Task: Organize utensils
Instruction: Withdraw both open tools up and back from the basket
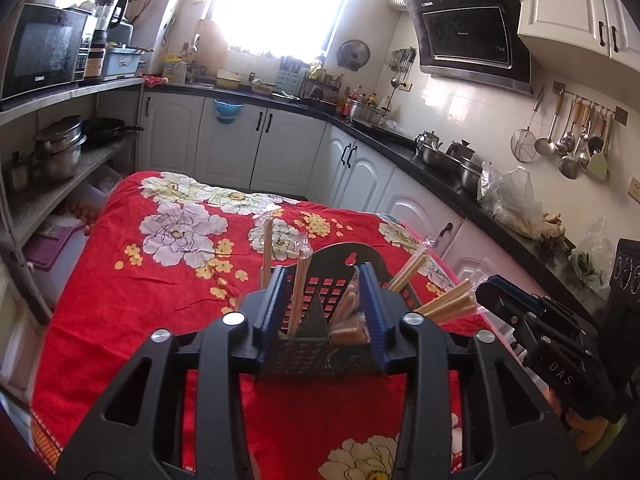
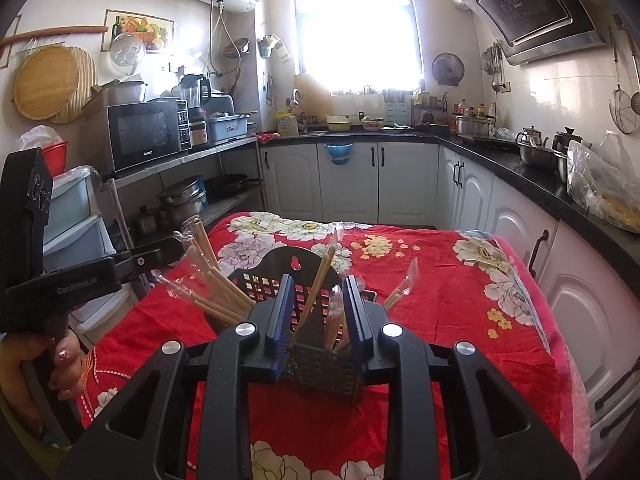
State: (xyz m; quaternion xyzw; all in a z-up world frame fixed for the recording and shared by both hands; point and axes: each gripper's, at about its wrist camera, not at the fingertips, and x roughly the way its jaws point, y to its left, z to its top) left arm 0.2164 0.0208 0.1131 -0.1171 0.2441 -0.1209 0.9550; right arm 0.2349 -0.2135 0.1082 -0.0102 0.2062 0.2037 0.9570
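A black perforated utensil caddy (image 1: 340, 250) (image 2: 280, 260) stands on the table's red floral cloth (image 1: 160, 280). Several wrapped chopsticks (image 1: 444, 308) (image 2: 212, 280) lean out of one side. A wrapped plastic fork (image 1: 302, 248) and wrapped wooden pieces (image 1: 348, 304) stand inside. My left gripper (image 1: 323, 276) is open, its blue pads on either side of the caddy's near part without pressing on it. My right gripper (image 2: 318, 284) is open over the caddy's near corner, its pads apart from the contents. Each gripper shows from the side in the other view: right (image 1: 496, 292), left (image 2: 172, 246).
A hand (image 2: 64, 364) holds the left gripper's handle. A shelf with a microwave (image 1: 40, 52) and pots stands left of the table. A black counter (image 1: 440, 152) with kettles, pots and bags runs along the right. White cabinets (image 2: 348, 184) lie beyond the table's far edge.
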